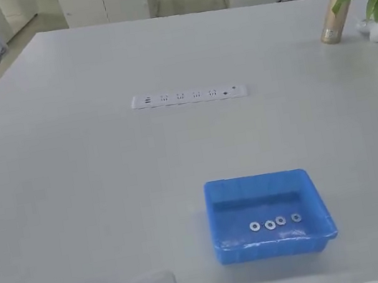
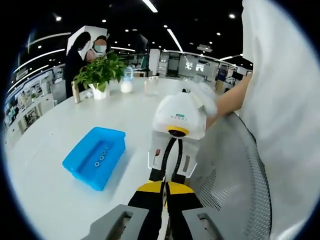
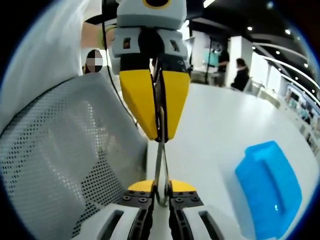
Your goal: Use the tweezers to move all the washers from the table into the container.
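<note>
Inside blue container (image 1: 254,182), four silver washers (image 1: 275,222) — one row, thin tweezers (image 3: 160,155)

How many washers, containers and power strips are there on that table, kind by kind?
Washers: 4, all in the container
Blue container: 1
Power strip: 1
Total: 6

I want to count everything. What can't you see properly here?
- Left gripper view: the washers are too small, just dots.
- Head view: the table is cut off by the bottom edge; more washers could lie there.
- Right gripper view: the tweezers have both ends hidden between jaws.
</note>
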The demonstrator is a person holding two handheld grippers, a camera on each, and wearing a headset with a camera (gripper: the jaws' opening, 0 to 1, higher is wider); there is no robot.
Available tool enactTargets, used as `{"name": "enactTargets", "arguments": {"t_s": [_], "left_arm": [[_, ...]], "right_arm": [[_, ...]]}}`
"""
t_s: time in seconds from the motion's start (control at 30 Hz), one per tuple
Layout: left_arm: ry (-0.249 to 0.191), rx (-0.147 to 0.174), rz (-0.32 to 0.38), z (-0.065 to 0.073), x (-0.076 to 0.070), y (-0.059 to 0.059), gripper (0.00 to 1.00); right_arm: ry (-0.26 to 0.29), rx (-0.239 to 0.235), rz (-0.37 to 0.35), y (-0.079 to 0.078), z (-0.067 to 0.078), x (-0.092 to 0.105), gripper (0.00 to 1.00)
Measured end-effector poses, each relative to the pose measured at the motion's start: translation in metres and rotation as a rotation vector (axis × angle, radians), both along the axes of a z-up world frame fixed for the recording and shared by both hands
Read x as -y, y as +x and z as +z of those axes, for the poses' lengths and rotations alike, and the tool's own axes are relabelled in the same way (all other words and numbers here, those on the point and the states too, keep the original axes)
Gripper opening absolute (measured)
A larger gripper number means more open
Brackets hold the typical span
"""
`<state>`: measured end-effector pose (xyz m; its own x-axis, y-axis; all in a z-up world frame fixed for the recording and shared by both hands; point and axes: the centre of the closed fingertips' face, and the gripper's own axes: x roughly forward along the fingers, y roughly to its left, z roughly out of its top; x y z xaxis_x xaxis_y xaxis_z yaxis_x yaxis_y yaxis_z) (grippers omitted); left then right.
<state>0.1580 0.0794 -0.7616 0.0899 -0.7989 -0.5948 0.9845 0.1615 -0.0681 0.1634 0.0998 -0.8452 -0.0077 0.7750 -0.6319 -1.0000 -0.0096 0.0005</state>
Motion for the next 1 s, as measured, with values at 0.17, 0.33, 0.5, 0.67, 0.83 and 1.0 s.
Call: {"name": "enactTargets", "arguments": {"t_s": [0.17,0.33,0.5,0.67,0.83,1.0], "left_arm": [[0.016,0.007,-0.015,0.001,0.007,0.0,0.0],[0.031,0.024,-0.028,0.001,0.014,0.001,0.0],[0.028,0.013,-0.028,0.001,0.016,0.001,0.0],[0.044,0.015,-0.029,0.0,0.016,0.005,0.0],[0.053,0.013,-0.031,0.0,0.014,0.003,0.0],[0.053,0.014,-0.029,0.0,0.014,0.0,0.0]], "right_arm": [[-0.004,-0.074,-0.044,0.0,0.0,0.004,0.08],[0.006,-0.092,-0.077,-0.001,0.016,0.02,0.1],[-0.013,-0.059,-0.081,-0.003,0.029,0.034,0.08],[-0.055,-0.006,-0.021,-0.001,0.026,0.029,0.07],[-0.039,-0.004,0.003,-0.001,0.029,0.021,0.07],[-0.042,0.009,0.038,-0.003,0.027,0.017,0.05]]}}
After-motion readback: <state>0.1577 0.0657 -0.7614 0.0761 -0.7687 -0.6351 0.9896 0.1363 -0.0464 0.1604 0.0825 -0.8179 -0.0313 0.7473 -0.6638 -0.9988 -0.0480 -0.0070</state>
